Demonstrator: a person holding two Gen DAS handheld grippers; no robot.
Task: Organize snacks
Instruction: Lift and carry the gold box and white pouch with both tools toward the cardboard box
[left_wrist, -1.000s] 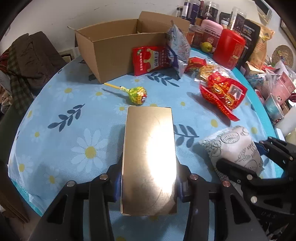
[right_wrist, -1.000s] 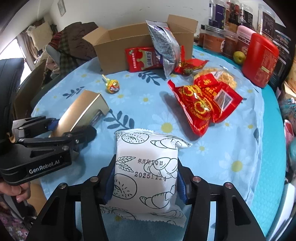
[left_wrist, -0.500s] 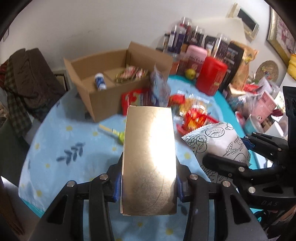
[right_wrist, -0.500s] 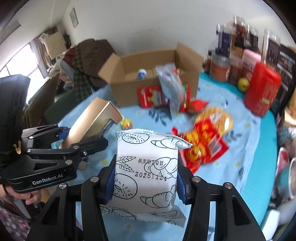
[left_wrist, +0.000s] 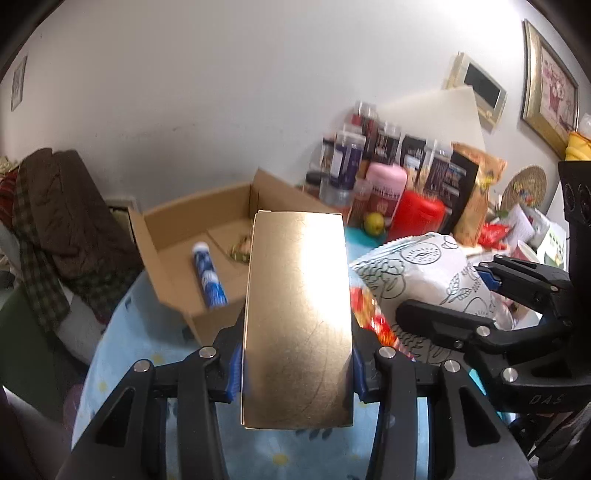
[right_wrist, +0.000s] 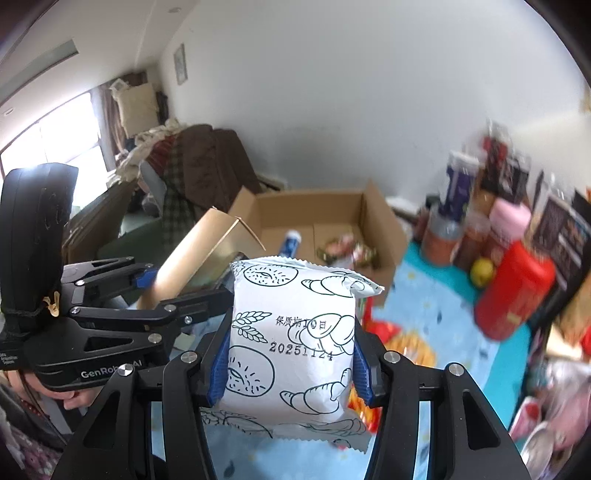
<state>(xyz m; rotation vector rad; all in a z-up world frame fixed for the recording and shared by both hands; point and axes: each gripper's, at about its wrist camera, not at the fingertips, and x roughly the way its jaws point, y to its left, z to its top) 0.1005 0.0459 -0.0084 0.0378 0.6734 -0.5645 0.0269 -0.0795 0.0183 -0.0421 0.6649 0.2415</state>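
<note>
Your left gripper (left_wrist: 297, 369) clamps a gold box (left_wrist: 297, 317) by its long sides, its jaws narrowed onto it. Your right gripper (right_wrist: 290, 365) pinches a white bread packet (right_wrist: 295, 347) printed with croissants. Both hang above the blue floral tablecloth (right_wrist: 424, 295). Beyond stands an open cardboard box (left_wrist: 207, 258) holding a blue tube (left_wrist: 208, 278) and, seemingly, wrapped sweets (right_wrist: 347, 249).

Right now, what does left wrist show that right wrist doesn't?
Left wrist only: the gold box's broad shiny face, clamped in the left hand-held gripper; framed pictures on the wall.
Right wrist only: the date print on the white snack bag held in the right hand-held gripper; a window.
Both: the open cardboard box with a blue tube inside, and the red canister.
</note>
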